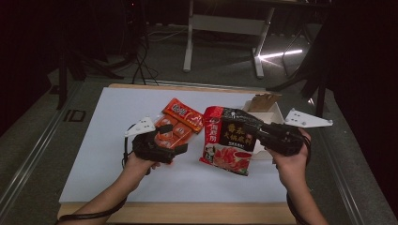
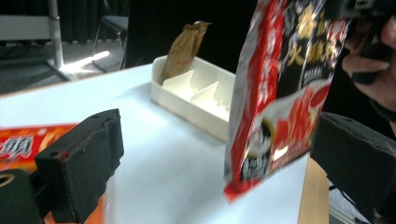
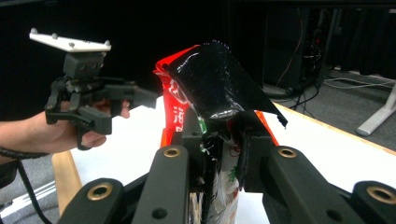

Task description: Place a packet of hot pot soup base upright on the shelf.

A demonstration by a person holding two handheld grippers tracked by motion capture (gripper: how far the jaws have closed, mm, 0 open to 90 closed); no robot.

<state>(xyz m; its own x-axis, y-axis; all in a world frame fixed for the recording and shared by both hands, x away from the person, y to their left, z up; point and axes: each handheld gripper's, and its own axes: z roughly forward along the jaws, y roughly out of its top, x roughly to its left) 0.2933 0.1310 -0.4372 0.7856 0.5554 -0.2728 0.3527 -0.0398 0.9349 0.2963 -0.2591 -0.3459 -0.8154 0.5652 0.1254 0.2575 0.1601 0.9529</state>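
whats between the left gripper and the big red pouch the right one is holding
Bare white table. In the high view the left gripper sits open over the orange packets, a strip of empty surface separating it from the red pouch pinched in the right gripper.

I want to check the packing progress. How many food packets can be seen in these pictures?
3: a red packet held up by the right gripper, an orange packet flat under the open left gripper, a brown packet standing in the white tray. More may be hidden.

I am working in a dim lab: cables (image 1: 141,56) are trailing over grey carpet at far left, desk legs (image 1: 225,37) standing beyond my white-topped table (image 1: 117,140).
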